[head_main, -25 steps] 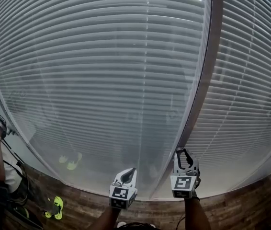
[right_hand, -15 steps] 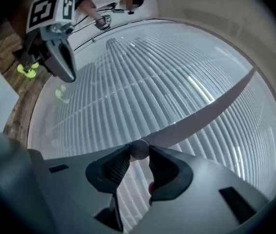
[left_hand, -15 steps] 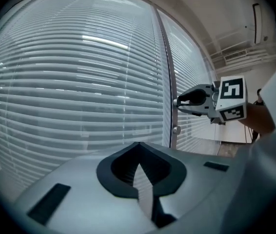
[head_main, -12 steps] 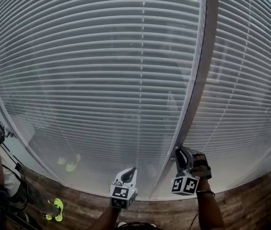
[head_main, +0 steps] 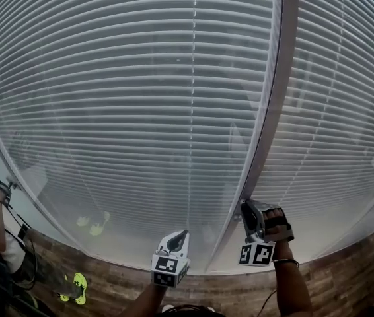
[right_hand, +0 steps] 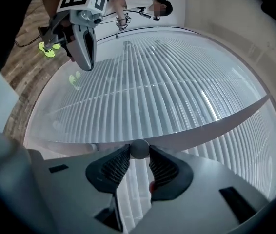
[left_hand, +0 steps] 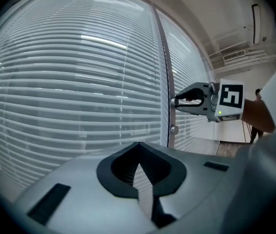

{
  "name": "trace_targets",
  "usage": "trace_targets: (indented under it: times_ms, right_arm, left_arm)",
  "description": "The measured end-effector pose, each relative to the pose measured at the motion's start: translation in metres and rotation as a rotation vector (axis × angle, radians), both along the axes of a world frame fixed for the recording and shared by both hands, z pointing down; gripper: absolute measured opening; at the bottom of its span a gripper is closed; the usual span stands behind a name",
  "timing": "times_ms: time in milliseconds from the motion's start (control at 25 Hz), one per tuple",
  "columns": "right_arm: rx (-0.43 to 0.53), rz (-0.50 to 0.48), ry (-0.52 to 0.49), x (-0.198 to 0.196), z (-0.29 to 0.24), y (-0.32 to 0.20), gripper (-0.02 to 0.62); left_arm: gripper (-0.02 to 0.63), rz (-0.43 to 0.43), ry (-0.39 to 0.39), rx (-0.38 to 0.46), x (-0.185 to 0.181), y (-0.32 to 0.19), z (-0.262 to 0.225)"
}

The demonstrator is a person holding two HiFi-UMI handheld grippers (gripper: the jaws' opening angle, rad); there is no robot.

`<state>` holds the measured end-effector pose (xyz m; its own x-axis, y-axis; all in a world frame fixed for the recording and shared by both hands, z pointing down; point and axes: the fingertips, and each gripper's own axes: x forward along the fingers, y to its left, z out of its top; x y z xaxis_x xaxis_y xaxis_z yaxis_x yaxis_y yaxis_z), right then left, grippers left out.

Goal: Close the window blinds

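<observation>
Right gripper view: right gripper point(right_hand: 139, 155) clamps the small grey round knob point(right_hand: 139, 148) dead ahead beside white slatted blinds point(right_hand: 167, 82); left gripper point(left_hand: 138, 164), jaws together and empty, hangs farther off.

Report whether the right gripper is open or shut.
Shut on the round knob: the right gripper has both jaws pressed against the knob's sides.
</observation>
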<state>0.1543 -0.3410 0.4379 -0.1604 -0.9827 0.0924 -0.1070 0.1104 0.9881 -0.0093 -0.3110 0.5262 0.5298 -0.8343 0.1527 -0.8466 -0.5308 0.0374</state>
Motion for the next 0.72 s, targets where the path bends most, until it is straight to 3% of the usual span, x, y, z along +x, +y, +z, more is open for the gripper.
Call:
trace_targets:
  times_ms: [280,720]
  right_arm:
    - [0.048,0.019,-0.025,0.006,0.0,-0.003,0.129]
    - [-0.024,-0.004,-0.663,0.017,-0.002,0.022,0.129]
  left_arm:
    - [0.0,-0.015,0.008,0.0,0.0,-0.001,-0.002]
    - [0.0,-0.005,-0.022,-0.003,0.011,-0.002,0.007]
